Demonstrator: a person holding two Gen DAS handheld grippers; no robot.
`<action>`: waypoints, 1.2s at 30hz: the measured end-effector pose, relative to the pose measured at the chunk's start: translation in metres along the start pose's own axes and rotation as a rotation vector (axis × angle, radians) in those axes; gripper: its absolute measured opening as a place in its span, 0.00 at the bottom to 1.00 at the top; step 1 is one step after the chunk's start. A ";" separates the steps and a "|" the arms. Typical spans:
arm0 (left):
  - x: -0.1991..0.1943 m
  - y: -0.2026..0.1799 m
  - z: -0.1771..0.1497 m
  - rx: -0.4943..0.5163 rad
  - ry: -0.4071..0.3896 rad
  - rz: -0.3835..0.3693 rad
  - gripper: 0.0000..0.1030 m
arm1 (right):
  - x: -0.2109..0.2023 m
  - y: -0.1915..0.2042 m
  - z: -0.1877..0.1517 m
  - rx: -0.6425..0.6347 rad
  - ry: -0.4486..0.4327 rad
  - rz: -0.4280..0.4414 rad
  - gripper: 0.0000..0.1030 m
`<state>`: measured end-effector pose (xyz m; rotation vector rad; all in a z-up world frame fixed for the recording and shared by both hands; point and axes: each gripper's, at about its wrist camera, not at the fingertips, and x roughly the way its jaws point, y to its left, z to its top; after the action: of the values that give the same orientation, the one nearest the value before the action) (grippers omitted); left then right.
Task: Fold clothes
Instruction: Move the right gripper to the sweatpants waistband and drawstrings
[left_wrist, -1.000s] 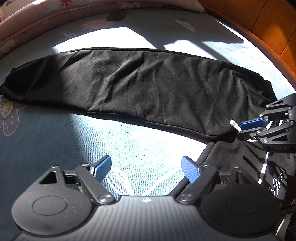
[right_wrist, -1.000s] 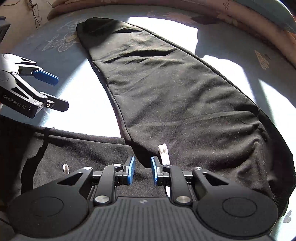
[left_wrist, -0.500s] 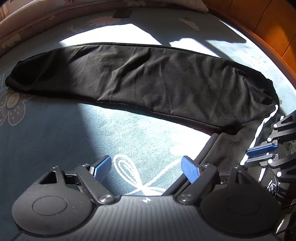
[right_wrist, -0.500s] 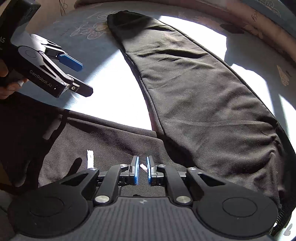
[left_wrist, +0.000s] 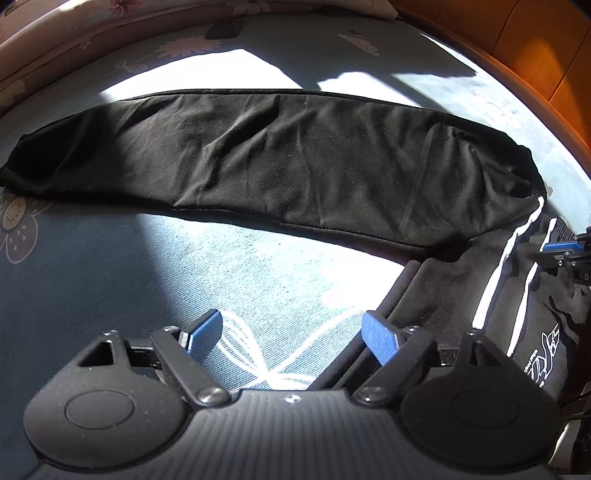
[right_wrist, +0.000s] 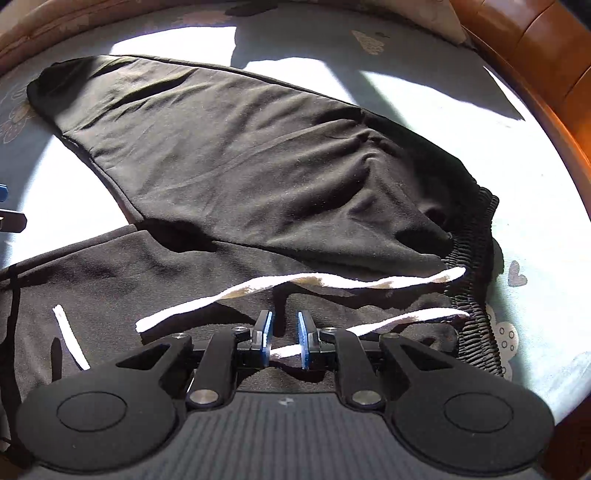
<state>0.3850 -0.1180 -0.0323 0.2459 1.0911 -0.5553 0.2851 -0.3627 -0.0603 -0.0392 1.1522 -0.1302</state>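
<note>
Trousers (right_wrist: 258, 177), 1 pair, black, spread on the bed sheet (left_wrist: 258, 280); 1 leg laid flat across, 2nd leg runs toward me under the tools. I count 2 white drawstrings (right_wrist: 332, 282) near the waistband (right_wrist: 476, 280). My 2 tools: left gripper (left_wrist: 291, 330) wide apart, nothing in it, over sheet beside the leg edge. Right gripper (right_wrist: 284, 332) nearly clenched w/ a slim gap; drawstring passes between pads, can't tell if pinched.

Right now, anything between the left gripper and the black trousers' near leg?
Nothing visible. The left gripper hangs open over bare bedsheet, with the near leg of the black trousers right beside its right finger. The right gripper is off at the waistband side.
</note>
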 end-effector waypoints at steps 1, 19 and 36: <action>0.001 -0.002 0.001 0.005 0.000 -0.002 0.80 | 0.004 -0.008 0.000 0.021 -0.012 -0.028 0.17; 0.009 -0.040 0.020 0.097 -0.003 -0.043 0.80 | 0.023 -0.050 0.026 0.090 -0.077 -0.076 0.29; 0.009 -0.033 0.014 0.053 0.009 -0.022 0.80 | 0.068 -0.088 0.090 0.222 -0.120 -0.070 0.34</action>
<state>0.3811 -0.1547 -0.0312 0.2829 1.0900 -0.6042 0.3877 -0.4616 -0.0770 0.1085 1.0114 -0.3132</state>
